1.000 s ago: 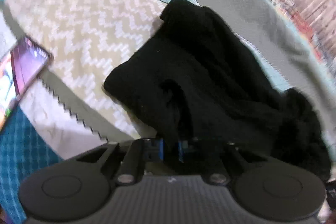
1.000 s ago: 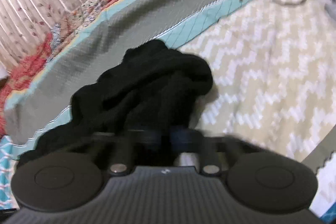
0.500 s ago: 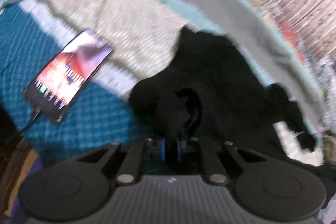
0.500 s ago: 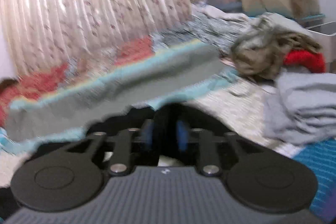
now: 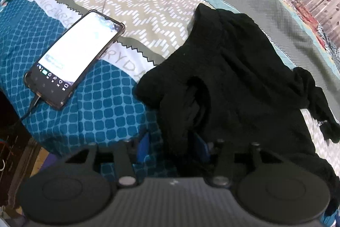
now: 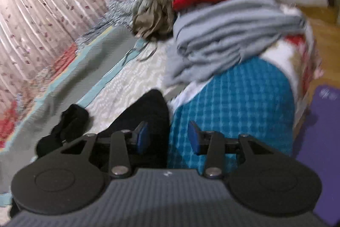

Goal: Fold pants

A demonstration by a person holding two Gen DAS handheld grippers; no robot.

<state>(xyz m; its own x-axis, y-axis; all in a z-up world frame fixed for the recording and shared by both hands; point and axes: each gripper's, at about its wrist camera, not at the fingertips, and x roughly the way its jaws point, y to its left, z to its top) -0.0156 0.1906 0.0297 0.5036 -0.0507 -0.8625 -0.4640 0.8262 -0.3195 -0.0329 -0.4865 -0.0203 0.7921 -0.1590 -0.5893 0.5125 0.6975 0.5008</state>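
- Bed (image 5: 102, 112) under patterned quilts, curtain behind; grey folded pile (image 6: 229, 35) off right.
- Black pants (image 5: 233, 78) bunched mid-bed, unfolded.
- Phone (image 5: 74, 56) lit, near pants.
- Left claw (image 5: 173, 148) spread, fabric between pads; right claw (image 6: 167, 137) released, empty.
- Step: likely laying out; next, regrip waistband, spread flat.

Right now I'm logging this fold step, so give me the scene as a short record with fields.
surface: bed with patterned covers
pants: black pants, bunched, not yet folded flat
left gripper: open, pants cloth between the fingers
right gripper: open, at the pants' edge, gripping nothing
phone: screen lit, cable plugged in, left of the pants, apart from them
laundry: grey pile farther along the bed
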